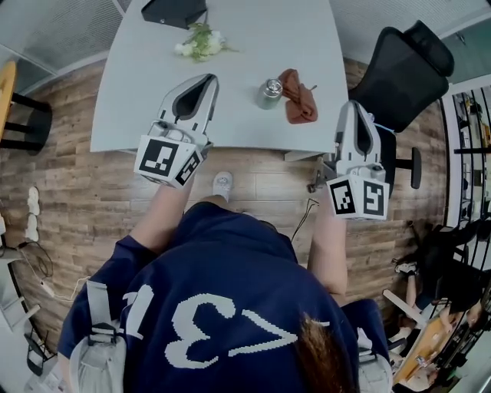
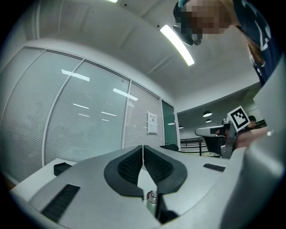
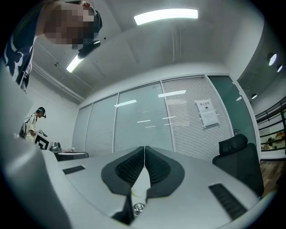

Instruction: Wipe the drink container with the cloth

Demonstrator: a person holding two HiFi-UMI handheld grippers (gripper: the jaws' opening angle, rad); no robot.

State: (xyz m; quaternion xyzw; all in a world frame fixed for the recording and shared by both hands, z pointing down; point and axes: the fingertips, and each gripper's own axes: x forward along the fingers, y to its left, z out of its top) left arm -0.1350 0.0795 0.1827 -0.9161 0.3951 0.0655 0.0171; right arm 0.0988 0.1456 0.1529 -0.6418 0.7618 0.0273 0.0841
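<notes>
Two tongs-like tools are held low in front of a person in a dark blue top, each with its marker cube nearest the body. Above the near edge of the grey table is the left gripper, its jaws pressed together along their whole length with nothing between them. At the table's near right corner, partly over the wooden floor, is the right gripper; its jaws are likewise fully closed and empty. Both tools point away from the person, and neither touches anything on the table. Farther in, between the two tools and well apart from both, the drink container, a small silver can, stands upright on the tabletop. The cloth, rust brown and crumpled, lies just to its right, up against it or very nearly so. Beyond these, a small bunch of white flowers lies on the table, and a black object sits at the far edge. A black office chair stands off the table's right side
</notes>
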